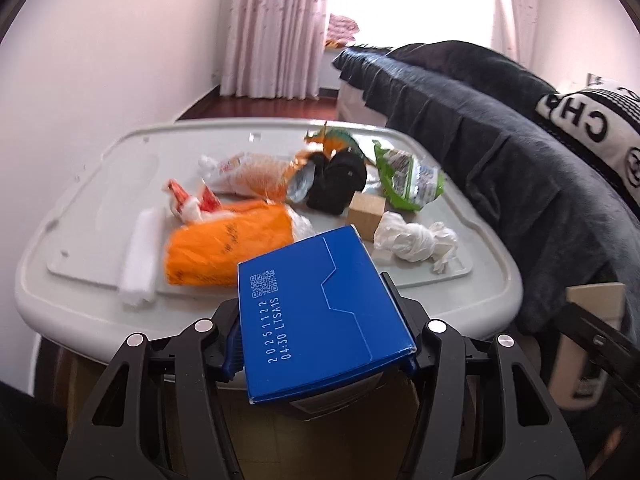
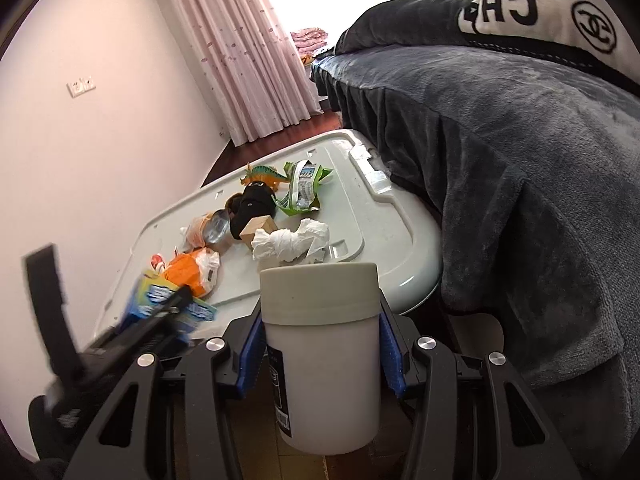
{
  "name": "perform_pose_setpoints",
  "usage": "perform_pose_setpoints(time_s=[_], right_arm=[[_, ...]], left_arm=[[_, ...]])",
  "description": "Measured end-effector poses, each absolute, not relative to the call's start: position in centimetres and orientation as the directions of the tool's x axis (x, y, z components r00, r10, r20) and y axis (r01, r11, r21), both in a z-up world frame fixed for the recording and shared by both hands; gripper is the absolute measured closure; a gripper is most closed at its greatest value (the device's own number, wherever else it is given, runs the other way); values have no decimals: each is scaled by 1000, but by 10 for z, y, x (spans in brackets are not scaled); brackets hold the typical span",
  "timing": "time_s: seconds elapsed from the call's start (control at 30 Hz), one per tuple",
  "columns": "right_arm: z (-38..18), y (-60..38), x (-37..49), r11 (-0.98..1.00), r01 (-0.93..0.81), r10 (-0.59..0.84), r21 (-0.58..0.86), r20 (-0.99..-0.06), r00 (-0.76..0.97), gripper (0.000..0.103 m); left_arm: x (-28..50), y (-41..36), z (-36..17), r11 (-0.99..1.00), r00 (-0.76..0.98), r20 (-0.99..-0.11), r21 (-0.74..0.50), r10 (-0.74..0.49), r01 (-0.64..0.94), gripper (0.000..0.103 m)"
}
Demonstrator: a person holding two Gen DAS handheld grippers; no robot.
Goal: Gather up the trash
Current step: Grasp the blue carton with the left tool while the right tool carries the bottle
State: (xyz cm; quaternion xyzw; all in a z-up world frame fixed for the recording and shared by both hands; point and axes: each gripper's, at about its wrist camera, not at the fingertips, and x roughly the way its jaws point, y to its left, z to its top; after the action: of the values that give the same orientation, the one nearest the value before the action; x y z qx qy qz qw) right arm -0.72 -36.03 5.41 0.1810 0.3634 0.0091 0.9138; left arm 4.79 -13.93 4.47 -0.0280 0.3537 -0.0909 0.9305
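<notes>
The left gripper [image 1: 320, 344] is clamped on a blue box [image 1: 320, 316], pads against its two sides, the box tilted with its printed back facing up. No earlier view is given, so only the grasp itself can be told. The right gripper [image 2: 322, 344] is clenched on a white jar [image 2: 320, 352] with a grey-white lid, held upright between blue pads.

Just beyond both grippers lies a pale grey bin lid [image 1: 80, 240] that serves as the surface. In the left wrist view, at 10 o'clock from the box, sits an orange bag [image 1: 224, 248], with a white foam strip [image 1: 140, 260] at its 9 o'clock side. A red-and-white wrapper [image 1: 188, 200] lies past the bag. At 1 o'clock from the box, a wad of tissue [image 1: 412, 240] rests near a wood block [image 1: 366, 212]. Farther on are a black bundle [image 1: 338, 180], an orange-speckled packet [image 1: 252, 174] and a green wrapper [image 1: 408, 180]. A toy dinosaur [image 1: 332, 140] stands at the far edge.

At 3 o'clock, a bed draped in a dark blanket [image 1: 500, 168] touches the lid's edge, and a black-and-white pillow [image 1: 592, 120] lies on it. At 9 o'clock is a plain pale wall [image 1: 100, 60]. At 12 o'clock, a dark wood floor [image 1: 260, 108] leads to pink curtains [image 1: 276, 28] beside a bright window.
</notes>
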Motion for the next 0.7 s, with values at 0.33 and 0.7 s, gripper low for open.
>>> perform_pose_setpoints(time_s=[0.33,0.7], right_arm=[[53,-328,-7,945,56,189,323,-674,714,55],[68,-244,-56,953,-86,266,290,-667,696,55]], left_arm=[[-21,-83,83,984,754,-641,-9,-144,180,47],[-61,-36,56,994,689,-722,20,-62,110,47]])
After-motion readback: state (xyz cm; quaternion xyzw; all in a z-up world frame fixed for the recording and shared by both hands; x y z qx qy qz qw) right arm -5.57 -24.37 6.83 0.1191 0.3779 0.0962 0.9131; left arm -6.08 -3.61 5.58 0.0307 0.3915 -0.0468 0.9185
